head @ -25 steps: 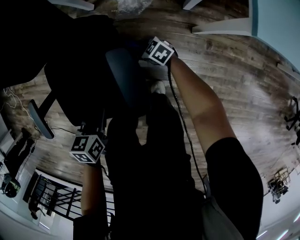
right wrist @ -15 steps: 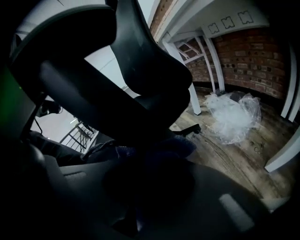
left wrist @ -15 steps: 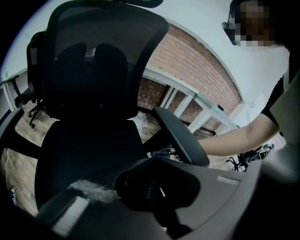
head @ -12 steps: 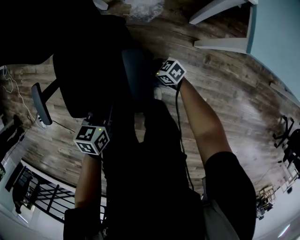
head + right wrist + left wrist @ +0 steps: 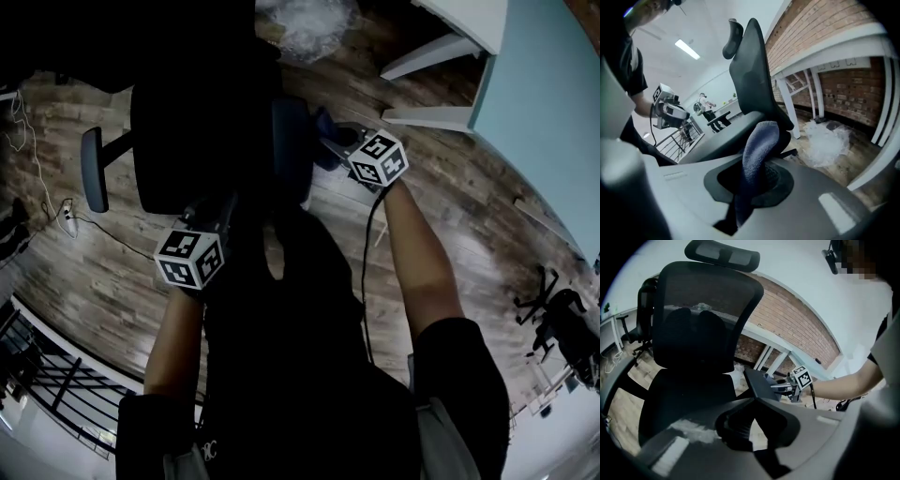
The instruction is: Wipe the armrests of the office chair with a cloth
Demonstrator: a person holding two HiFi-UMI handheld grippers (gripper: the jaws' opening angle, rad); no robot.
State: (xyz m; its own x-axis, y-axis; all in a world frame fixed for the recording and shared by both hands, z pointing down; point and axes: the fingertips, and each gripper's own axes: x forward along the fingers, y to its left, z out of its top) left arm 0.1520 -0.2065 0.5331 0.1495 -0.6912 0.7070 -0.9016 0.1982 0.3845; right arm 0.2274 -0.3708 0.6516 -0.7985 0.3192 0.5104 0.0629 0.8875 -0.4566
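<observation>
A black mesh office chair stands before me. Its right armrest is a long grey-black pad; the left armrest is off to the left. My right gripper is shut on a blue cloth just to the outer side of the right armrest. My left gripper hangs over the seat's front edge, jaws together with nothing between them.
White table legs and crumpled clear plastic lie beyond the chair on the wooden floor. A cable trails at the left, beside a black railing. Another chair base stands far right.
My right gripper with the cloth has drawn back along the right armrest toward me and slightly outward. The left gripper has stayed by the seat's front.
</observation>
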